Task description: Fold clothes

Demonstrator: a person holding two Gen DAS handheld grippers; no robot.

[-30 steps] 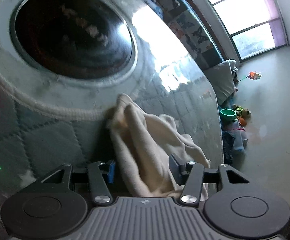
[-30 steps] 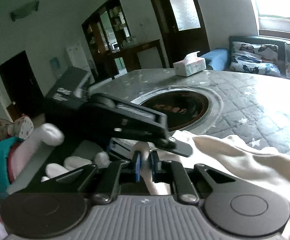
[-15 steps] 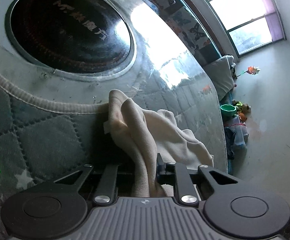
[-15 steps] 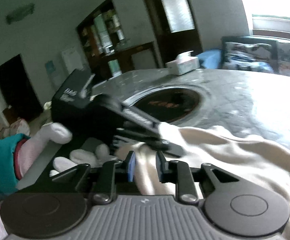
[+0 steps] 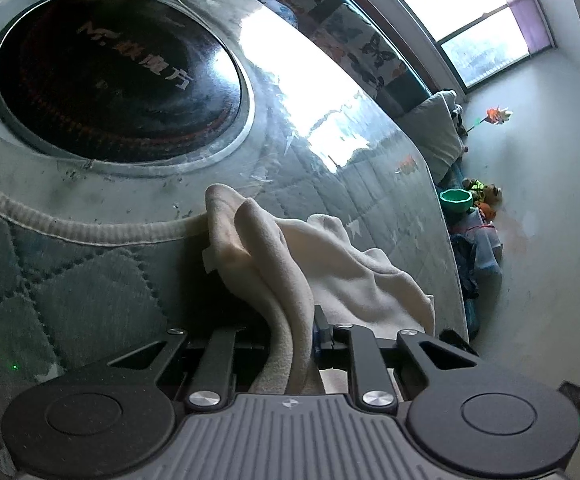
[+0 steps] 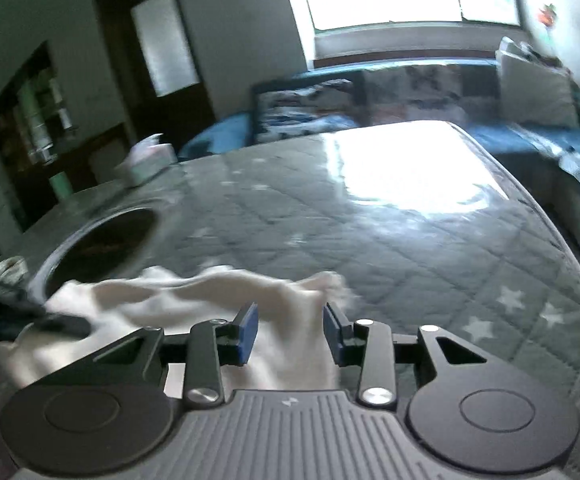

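A cream cloth lies bunched on the grey quilted table cover. My left gripper is shut on a fold of the cloth, which hangs down between its fingers. In the right wrist view the same cloth spreads in front of my right gripper. The right gripper is open, with cloth lying between its blue pads. That view is blurred by motion.
A round dark glass cooktop is set into the table beyond the cloth. A tissue box stands at the table's far edge. A sofa with patterned cushions runs behind the table under a bright window. Toys lie on the floor.
My left gripper closed on the cloth fold. My right gripper let go, opened, and swung right along the cloth, away from the left gripper.
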